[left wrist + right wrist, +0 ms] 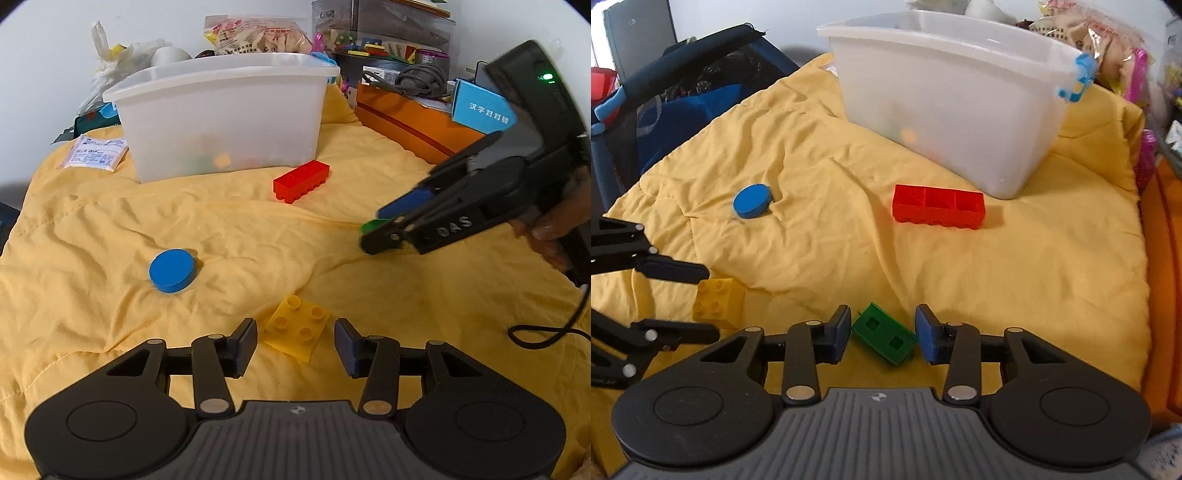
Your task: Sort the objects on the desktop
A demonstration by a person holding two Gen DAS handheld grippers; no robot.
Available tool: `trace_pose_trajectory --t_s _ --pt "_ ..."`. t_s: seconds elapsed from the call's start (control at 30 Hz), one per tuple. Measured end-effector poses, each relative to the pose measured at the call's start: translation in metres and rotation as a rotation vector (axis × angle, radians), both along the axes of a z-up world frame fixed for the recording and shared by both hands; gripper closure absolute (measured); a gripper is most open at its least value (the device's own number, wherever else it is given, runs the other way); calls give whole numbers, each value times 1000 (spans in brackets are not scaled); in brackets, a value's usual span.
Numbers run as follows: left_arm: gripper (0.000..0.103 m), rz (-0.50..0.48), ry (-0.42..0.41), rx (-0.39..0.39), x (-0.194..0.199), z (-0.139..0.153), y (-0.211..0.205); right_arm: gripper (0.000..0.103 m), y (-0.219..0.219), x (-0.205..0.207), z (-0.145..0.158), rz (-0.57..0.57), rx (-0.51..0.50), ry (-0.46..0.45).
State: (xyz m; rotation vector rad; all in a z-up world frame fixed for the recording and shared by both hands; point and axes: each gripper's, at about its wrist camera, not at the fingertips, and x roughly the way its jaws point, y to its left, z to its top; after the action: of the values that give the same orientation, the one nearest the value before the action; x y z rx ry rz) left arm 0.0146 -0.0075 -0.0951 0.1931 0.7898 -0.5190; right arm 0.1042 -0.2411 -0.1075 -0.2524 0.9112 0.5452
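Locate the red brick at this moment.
In both wrist views the red brick lies on the yellow blanket, just in front of the translucent bin, right of the blue disc.

Even bright light, fisheye-bent edges, slight blur

bg clutter, back edge: orange box (413, 122) w/ grey coiled cable (421, 79) on top | light-blue carton (484, 109) leaning beside it | clear drawer unit (384, 26) behind | snack bag (255, 37) | white plastic bag (110, 59) | small paper packet (96, 152) on yellow quilt (221, 240) | dark mesh bag (687, 81) far left
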Motion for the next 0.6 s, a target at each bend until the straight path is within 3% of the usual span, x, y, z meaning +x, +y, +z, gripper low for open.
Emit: trace_pose_trajectory --t_s 0.17,0.27,0.37,0.43,0.5,0.6 --pt "52 -6 -3 7 1 -3 -1 58 4 -21 8 -104 9 17" --pt "52 -14 -9 11 3 -2 -2 41 9 -28 10 -49 -11 -51" --pt "52 -14 -22 16 1 0 -3 40 15 -31 8 54 -110 -105" --pt "52 -12 -28 16 -1 2 -2 47 17 -36 11 137 -152 -136" --pt "52 -9 -35 19 -3 4 1 69 18 -42 13 221 -205 -151" --pt "51 2 -39 17 -4 5 3 70 24 -55 10 369 -308 -187"
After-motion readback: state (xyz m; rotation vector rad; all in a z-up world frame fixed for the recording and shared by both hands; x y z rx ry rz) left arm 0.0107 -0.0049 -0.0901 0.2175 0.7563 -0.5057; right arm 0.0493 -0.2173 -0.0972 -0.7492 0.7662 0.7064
